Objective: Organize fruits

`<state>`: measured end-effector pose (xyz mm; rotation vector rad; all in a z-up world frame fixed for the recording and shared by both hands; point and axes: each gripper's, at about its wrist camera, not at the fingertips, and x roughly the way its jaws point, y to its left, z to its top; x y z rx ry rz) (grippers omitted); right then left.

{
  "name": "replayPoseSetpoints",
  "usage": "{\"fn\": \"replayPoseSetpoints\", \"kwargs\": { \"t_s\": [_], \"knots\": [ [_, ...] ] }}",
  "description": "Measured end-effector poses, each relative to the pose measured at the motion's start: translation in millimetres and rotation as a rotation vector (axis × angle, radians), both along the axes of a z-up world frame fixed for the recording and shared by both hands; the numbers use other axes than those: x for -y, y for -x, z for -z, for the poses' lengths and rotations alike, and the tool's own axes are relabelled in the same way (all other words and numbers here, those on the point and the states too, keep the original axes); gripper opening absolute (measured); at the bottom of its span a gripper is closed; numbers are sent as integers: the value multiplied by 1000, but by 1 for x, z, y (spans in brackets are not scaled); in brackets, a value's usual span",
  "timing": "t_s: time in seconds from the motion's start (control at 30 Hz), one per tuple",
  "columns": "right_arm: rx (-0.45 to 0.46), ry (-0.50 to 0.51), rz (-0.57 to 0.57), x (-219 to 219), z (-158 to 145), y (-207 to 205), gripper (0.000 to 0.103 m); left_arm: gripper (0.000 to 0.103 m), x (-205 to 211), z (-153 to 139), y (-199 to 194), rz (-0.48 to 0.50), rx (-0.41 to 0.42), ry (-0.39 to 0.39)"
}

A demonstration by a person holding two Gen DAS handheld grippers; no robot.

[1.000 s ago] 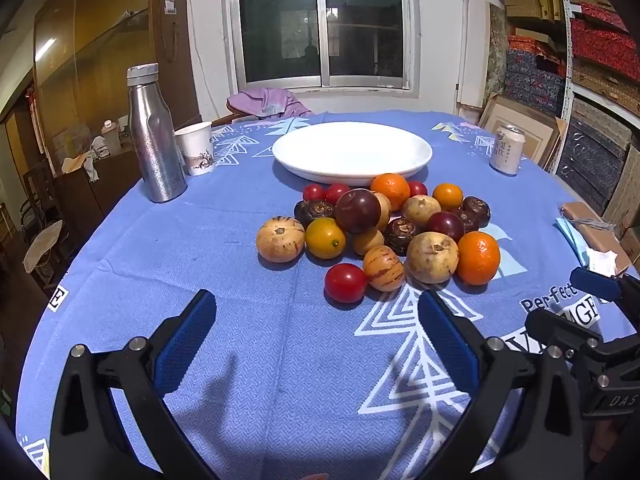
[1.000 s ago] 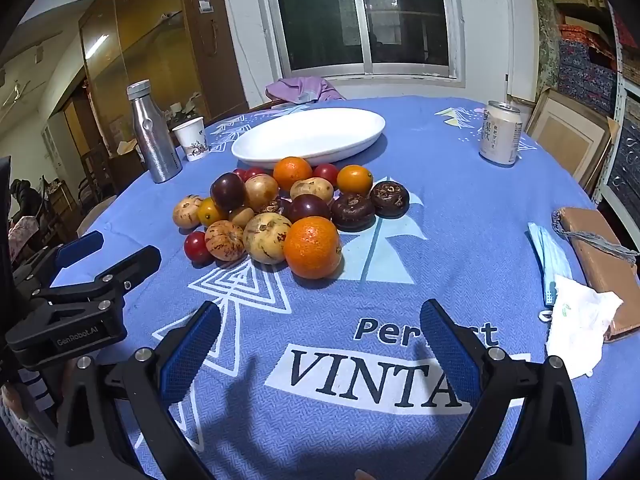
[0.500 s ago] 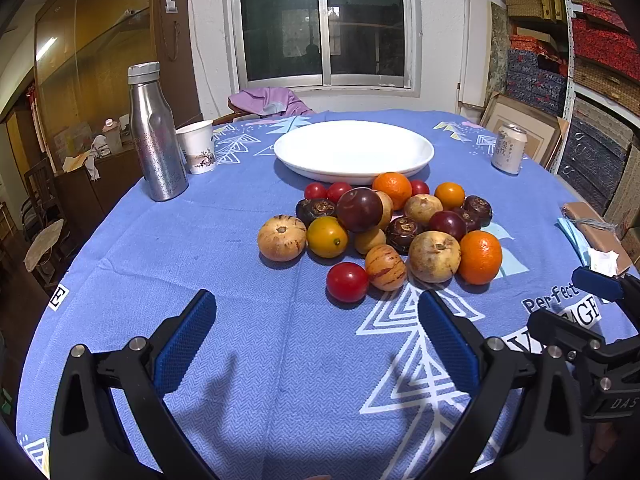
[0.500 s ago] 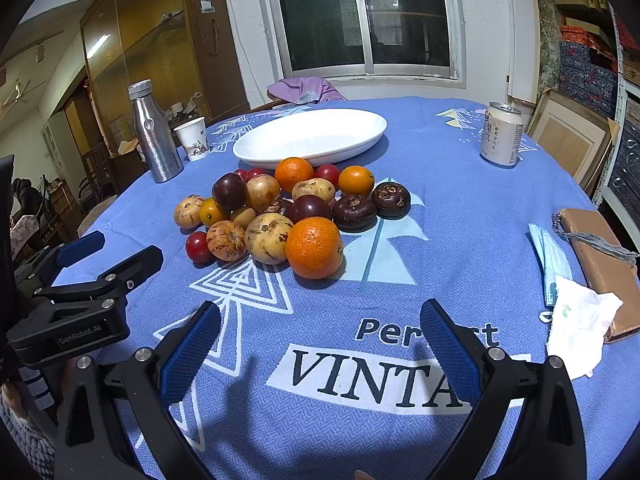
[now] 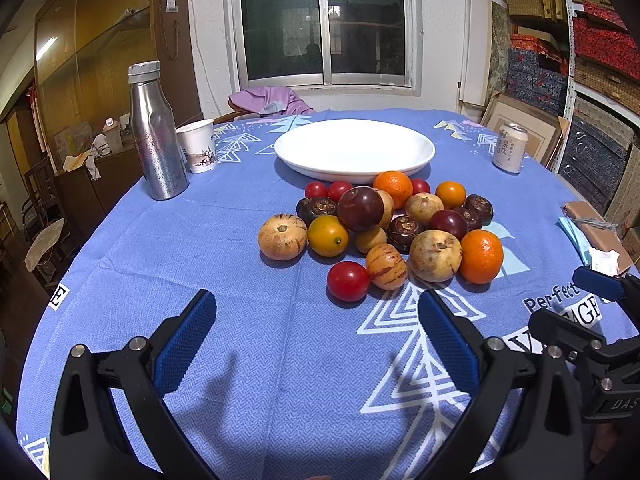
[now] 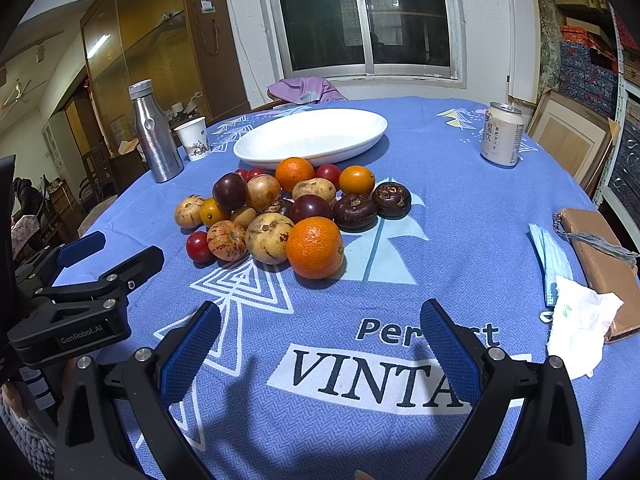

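Left tool point(image 5: 316, 328) and right tool point(image 6: 320, 332) hover above the bench point(image 5: 240, 360), jaws wide, holding nothing. The fruit pile point(image 5: 384, 228) lies at 12 o'clock, touching the white plate point(image 5: 354, 150).

Both wrist views low over tablecloth point(image 5: 248, 216), facing window; share fruit pile point(image 6: 280, 212), plate point(image 5: 354, 150).
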<state>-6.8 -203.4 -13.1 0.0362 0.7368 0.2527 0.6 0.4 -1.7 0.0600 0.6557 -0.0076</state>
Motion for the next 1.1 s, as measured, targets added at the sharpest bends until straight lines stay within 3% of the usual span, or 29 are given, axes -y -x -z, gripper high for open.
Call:
{"fn": "replayPoseSetpoints", "kwargs": {
  "t_s": [1.1],
  "knots": [
    [-6,1,2,-3,-1,3,100,99,-1,1,-2,1,-7,-2]
  ]
}}
